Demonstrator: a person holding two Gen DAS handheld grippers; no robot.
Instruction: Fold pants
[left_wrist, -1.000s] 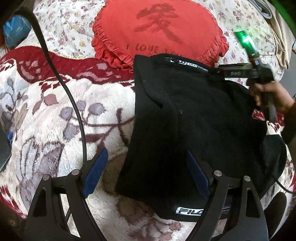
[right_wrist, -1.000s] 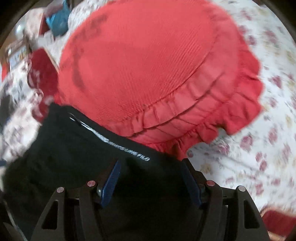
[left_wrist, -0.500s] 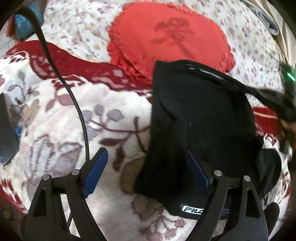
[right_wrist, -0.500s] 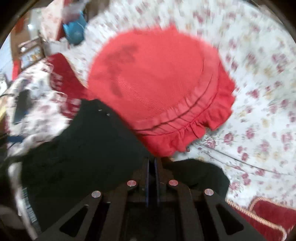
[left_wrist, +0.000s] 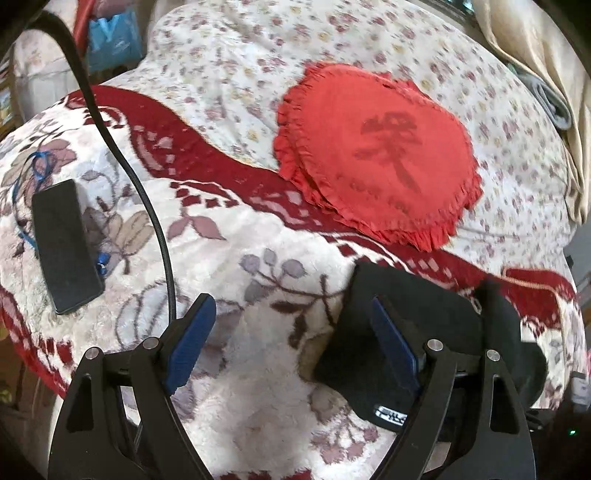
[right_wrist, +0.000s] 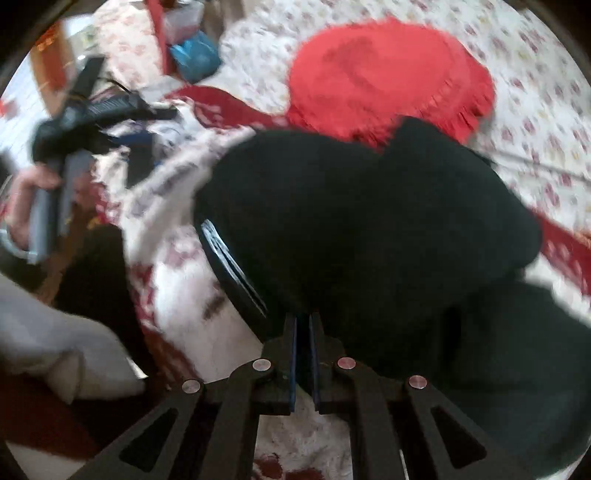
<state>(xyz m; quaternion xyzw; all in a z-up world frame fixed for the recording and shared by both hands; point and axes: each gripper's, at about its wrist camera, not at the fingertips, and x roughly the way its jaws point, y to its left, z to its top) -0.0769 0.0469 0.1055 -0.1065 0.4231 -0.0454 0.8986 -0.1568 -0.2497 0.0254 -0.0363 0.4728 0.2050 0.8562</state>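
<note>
The black pants (left_wrist: 417, 325) lie folded into a short stack on the floral blanket (left_wrist: 236, 258), at the lower right of the left wrist view. My left gripper (left_wrist: 291, 343) is open, its right finger (left_wrist: 391, 343) over the pants' left edge, its left finger (left_wrist: 192, 332) over bare blanket. In the right wrist view the pants (right_wrist: 369, 221) bulge up in a doubled-over fold. My right gripper (right_wrist: 303, 332) is shut on the pants' near edge. The left gripper and the hand holding it show in the right wrist view (right_wrist: 74, 122), at the far left.
A red ruffled cushion (left_wrist: 380, 158) lies behind the pants. A black phone (left_wrist: 62, 247) rests on the blanket at the left. A black cable (left_wrist: 140, 184) runs over the blanket. A blue bag (left_wrist: 110, 33) sits beyond the bed's far edge.
My right gripper closed on the waistband and pulled it back toward the near hem, doubling the pants into a shorter stack. The left gripper drew back, still open.
</note>
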